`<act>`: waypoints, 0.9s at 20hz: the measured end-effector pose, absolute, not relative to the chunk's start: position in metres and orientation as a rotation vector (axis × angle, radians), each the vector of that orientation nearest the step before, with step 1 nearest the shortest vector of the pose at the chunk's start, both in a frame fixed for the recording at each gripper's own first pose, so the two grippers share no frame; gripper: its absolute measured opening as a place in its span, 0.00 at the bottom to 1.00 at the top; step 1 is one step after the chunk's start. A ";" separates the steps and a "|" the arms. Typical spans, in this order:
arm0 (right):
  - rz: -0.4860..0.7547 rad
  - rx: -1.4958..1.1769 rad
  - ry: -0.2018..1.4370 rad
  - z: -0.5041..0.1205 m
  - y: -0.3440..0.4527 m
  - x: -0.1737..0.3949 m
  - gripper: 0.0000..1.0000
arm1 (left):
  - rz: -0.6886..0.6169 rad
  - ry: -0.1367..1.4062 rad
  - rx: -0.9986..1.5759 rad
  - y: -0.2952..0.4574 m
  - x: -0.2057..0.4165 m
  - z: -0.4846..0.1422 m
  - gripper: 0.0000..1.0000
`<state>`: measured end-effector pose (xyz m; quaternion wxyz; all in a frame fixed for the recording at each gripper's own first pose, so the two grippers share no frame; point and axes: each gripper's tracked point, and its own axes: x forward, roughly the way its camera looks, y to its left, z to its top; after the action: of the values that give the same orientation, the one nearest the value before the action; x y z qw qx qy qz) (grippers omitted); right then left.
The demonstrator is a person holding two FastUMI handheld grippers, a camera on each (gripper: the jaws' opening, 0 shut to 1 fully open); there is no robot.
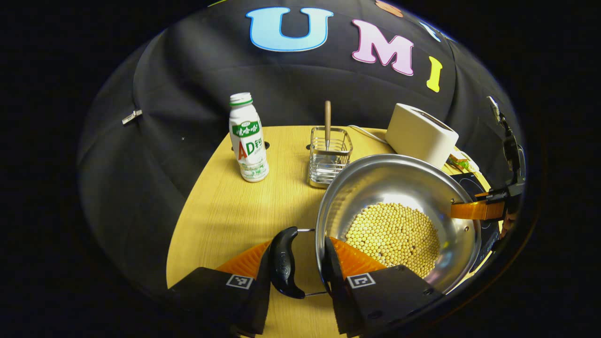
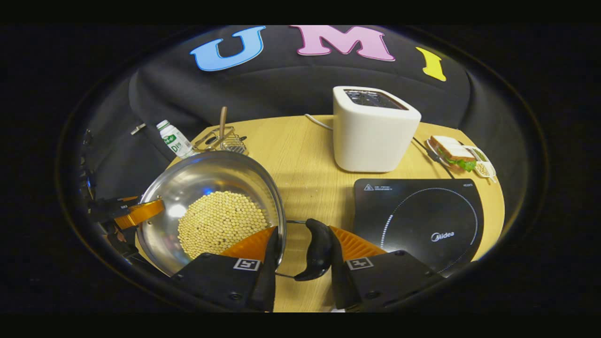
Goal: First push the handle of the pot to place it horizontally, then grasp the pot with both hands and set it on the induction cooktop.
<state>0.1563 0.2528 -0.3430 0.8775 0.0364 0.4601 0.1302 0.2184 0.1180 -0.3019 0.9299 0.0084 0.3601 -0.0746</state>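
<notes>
A steel pot (image 1: 399,183) holding soybeans (image 1: 394,234) is on the left part of the wooden table, left of the black induction cooktop (image 2: 422,220). Both black side handles lie out flat. My left gripper (image 1: 298,265) clamps the near handle (image 1: 284,263): one finger is outside the handle, the other against the rim's inner side. My right gripper (image 2: 303,260) holds the opposite handle (image 2: 319,256) of the pot (image 2: 211,178) the same way. Each gripper also appears across the pot in the other's view. Whether the pot rests on the table or hangs just above it is unclear.
A white toaster (image 2: 375,131) stands behind the cooktop, its cord trailing left. A sandwich on a small plate (image 2: 458,155) lies at the table's right edge. A white drink bottle (image 1: 248,138) and a wire rack (image 1: 328,159) with a wooden-handled tool stand behind the pot.
</notes>
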 end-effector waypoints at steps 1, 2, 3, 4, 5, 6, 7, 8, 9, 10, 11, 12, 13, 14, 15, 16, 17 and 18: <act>0.272 0.084 0.954 -0.335 0.249 0.155 0.47 | -0.153 0.728 0.024 0.115 0.217 -0.291 0.58; 0.270 0.090 0.946 -0.326 0.242 0.154 0.47 | -0.157 0.717 0.033 0.110 0.215 -0.282 0.58; 0.266 0.097 0.936 -0.318 0.236 0.153 0.47 | -0.161 0.705 0.042 0.103 0.213 -0.272 0.58; 0.261 0.099 0.928 -0.310 0.227 0.151 0.51 | -0.166 0.696 0.045 0.097 0.211 -0.264 0.58; 0.256 0.103 0.923 -0.303 0.219 0.149 0.51 | -0.170 0.693 0.044 0.090 0.207 -0.257 0.58; 0.249 0.105 0.918 -0.296 0.210 0.146 0.51 | -0.175 0.692 0.040 0.082 0.204 -0.250 0.58; 0.243 0.107 0.914 -0.289 0.202 0.144 0.51 | -0.182 0.693 0.042 0.074 0.202 -0.245 0.58; 0.238 0.108 0.911 -0.284 0.193 0.142 0.51 | -0.188 0.694 0.041 0.066 0.200 -0.240 0.58; 0.231 0.112 0.907 -0.278 0.184 0.140 0.51 | -0.193 0.696 0.039 0.058 0.197 -0.235 0.58; 0.225 0.115 0.902 -0.275 0.174 0.139 0.51 | -0.199 0.699 0.038 0.057 0.184 -0.235 0.58; 0.219 0.115 0.901 -0.271 0.165 0.138 0.51 | -0.204 0.699 0.036 0.048 0.182 -0.230 0.58; 0.215 0.114 0.899 -0.268 0.156 0.137 0.51 | -0.210 0.700 0.035 0.039 0.181 -0.227 0.58; 0.210 0.113 0.896 -0.264 0.147 0.136 0.51 | -0.217 0.700 0.033 0.024 0.192 -0.221 0.58; 0.205 0.114 0.887 -0.260 0.138 0.138 0.51 | -0.222 0.702 0.028 0.015 0.189 -0.219 0.58; 0.201 0.115 0.882 -0.258 0.129 0.138 0.51 | -0.225 0.701 0.021 0.006 0.188 -0.217 0.58; 0.199 0.116 0.883 -0.257 0.121 0.137 0.51 | -0.228 0.701 0.018 -0.002 0.187 -0.214 0.58; 0.198 0.116 0.885 -0.255 0.112 0.137 0.51 | -0.230 0.704 0.018 -0.010 0.187 -0.213 0.58; 0.198 0.119 0.888 -0.254 0.104 0.137 0.51 | -0.232 0.708 0.019 -0.018 0.187 -0.211 0.58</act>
<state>0.1374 0.1039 -0.2544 0.8966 0.0575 0.4285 0.0953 0.1866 -0.0183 -0.2107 0.9314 0.0094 0.3457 -0.1134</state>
